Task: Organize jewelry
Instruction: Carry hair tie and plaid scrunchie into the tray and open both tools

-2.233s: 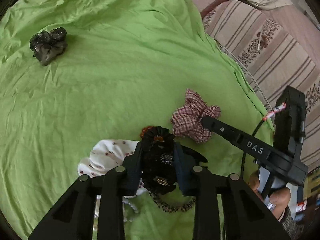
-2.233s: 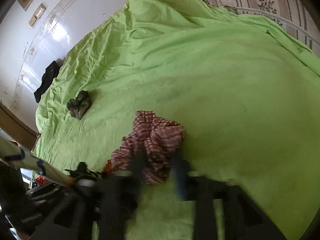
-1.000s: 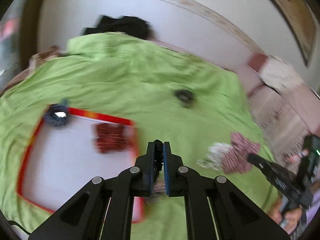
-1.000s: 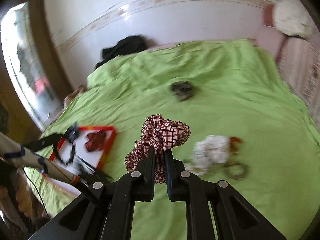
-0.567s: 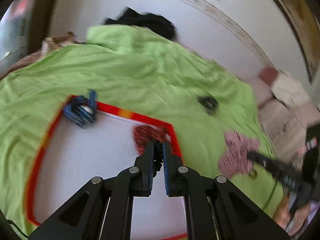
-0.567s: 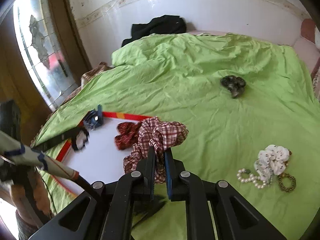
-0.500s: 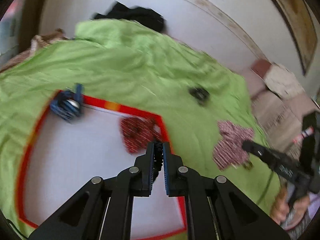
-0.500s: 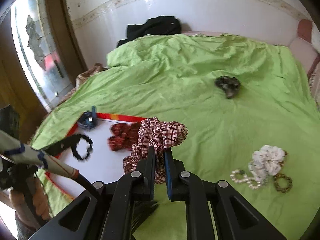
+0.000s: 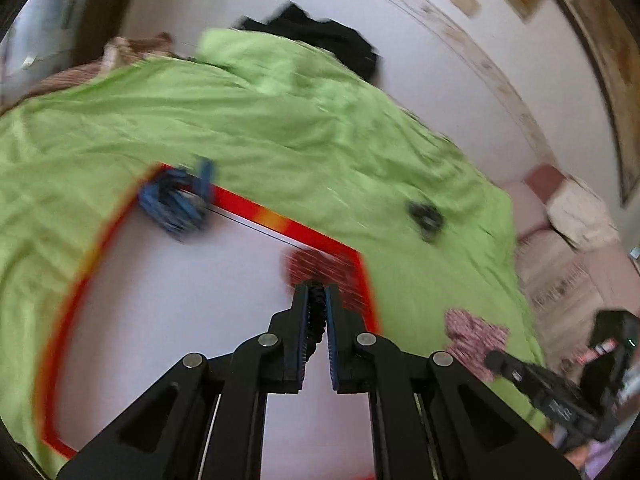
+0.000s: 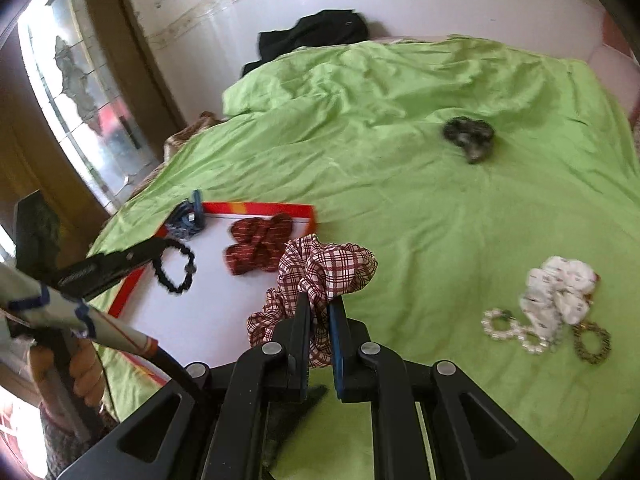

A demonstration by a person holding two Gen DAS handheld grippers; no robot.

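Right wrist view gives us the clearest look: our right gripper (image 10: 319,312) is pinched on a plaid scrunchie (image 10: 320,268), its two fingers pressed tight on a fold of the red-and-white cloth, which bunches up above the tips and hangs down to their left. We hold it just off the near right corner of the red-edged white board (image 10: 208,312) that lies on the green bedsheet (image 10: 400,200).

On that board a dark red scrunchie (image 10: 258,246) lies near the far edge, and a blue hair clip (image 10: 186,220) sits at the far left corner. Over the board's left side our left gripper (image 10: 154,250) reaches in, clamped on a black beaded bracelet (image 10: 174,266) that dangles from its tips above the white surface. In the left wrist view we see the same beads caught between the nearly closed fingers (image 9: 300,320), though the picture is blurred.

To the right of the board, well apart from it on the sheet, lie a white scrunchie (image 10: 560,292), a pearl bracelet (image 10: 512,330) and a gold-brown bracelet (image 10: 592,344), clustered together. Beyond the board, farther up the sheet, rests a dark grey scrunchie (image 10: 468,138).
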